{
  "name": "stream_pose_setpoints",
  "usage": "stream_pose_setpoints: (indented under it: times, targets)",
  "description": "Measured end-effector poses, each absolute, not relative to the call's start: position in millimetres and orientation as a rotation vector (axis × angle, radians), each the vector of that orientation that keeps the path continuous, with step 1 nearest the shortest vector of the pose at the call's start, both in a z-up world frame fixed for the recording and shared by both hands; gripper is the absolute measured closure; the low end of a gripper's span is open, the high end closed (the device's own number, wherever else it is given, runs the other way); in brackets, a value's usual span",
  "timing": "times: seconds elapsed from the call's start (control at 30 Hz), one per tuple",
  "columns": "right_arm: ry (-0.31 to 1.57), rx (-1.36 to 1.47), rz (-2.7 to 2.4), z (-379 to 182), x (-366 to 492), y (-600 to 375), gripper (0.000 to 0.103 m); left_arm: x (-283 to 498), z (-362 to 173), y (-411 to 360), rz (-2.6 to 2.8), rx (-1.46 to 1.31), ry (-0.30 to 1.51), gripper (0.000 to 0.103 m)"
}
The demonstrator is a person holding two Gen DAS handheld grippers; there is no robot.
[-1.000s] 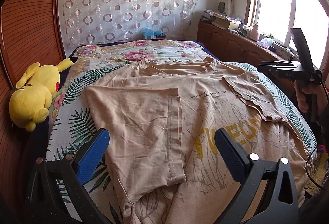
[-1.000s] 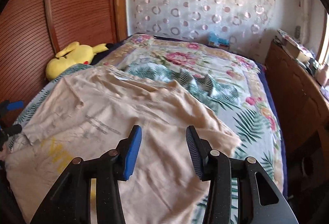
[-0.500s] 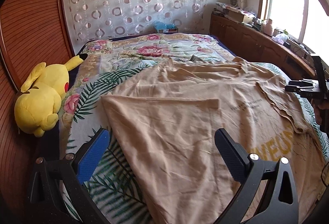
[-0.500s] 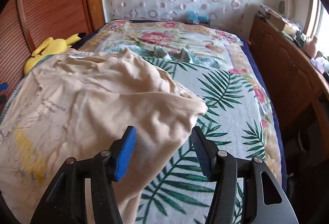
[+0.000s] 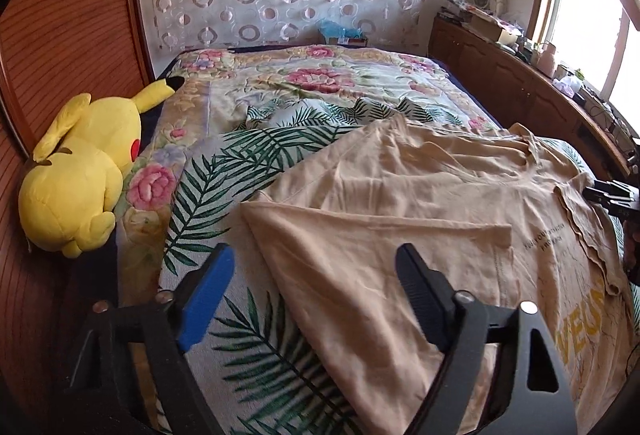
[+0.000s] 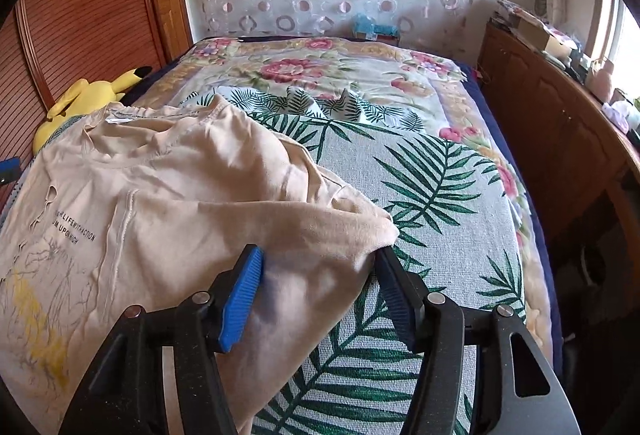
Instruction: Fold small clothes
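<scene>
Beige cotton T-shirt with yellow print (image 5: 420, 219) lies print-up on the palm-leaf bedspread (image 5: 224, 171), spread across the near half of the bed, collar toward 12 o'clock. Progress, as I read it: early. One side panel is already turned in over the body, hem stitching showing at about 3 o'clock in the left wrist view. Opposite side with its sleeve (image 6: 344, 219) is only bunched, not laid flat. Left to do: finish that side fold, then the crosswise fold.

Left tongs (image 5: 308, 283): jaws apart, have just been closing a bit, nothing clamped. Folded panel's edge runs between them, fabric sits below the pads, no contact I can confirm.

Right tongs (image 6: 320, 287): jaws have just been opening, now roughly half spread. Sleeve-side fabric sits between them and brushes both pads, right pad at the cloth's corner; reads as loose, not pinched.

Around it: yellow plush toy (image 5: 80, 163) at 9 o'clock by the wooden wall panel, floral quilt (image 5: 320, 75) at 12, wooden cabinet run (image 6: 560, 123) at 3.
</scene>
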State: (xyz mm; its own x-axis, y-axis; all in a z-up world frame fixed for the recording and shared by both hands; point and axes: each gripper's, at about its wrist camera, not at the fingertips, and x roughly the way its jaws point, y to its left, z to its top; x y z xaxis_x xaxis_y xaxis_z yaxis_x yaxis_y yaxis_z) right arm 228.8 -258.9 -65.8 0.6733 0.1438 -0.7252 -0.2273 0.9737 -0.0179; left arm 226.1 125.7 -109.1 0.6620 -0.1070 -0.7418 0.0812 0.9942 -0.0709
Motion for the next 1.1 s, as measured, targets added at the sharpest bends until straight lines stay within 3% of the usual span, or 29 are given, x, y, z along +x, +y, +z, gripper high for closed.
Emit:
stream_pose_setpoints:
  times: [0.2, 0.33, 0.63, 0.77, 0.87, 0.9, 1.1]
  targets:
    - [0.805, -0.111, 0.209, -68, 227, -263, 0.041, 244, -120, 140, -0.088, -0.076, 0.878, 0.042]
    - [0.808, -0.113, 0.198, -68, 228, -264, 0.036, 250, -124, 145, -0.089, -0.106, 0.891, 0.045]
    - [0.81, -0.111, 0.198, -68, 229, -266, 0.035, 257, -127, 145, -0.088, -0.101, 0.883, 0.057]
    - [0.81, -0.111, 0.198, -68, 229, -266, 0.035, 259, -126, 143, -0.095, -0.09, 0.884, 0.073]
    - [0.81, -0.111, 0.198, -68, 229, -266, 0.035, 259, -125, 142, -0.098, -0.082, 0.885, 0.094]
    - [0.81, -0.111, 0.198, -68, 229, -267, 0.035, 259, -124, 142, -0.104, -0.085, 0.888, 0.096]
    - [0.815, -0.115, 0.206, -68, 230, -266, 0.035, 256, -107, 146, -0.076, -0.075, 0.832, 0.098]
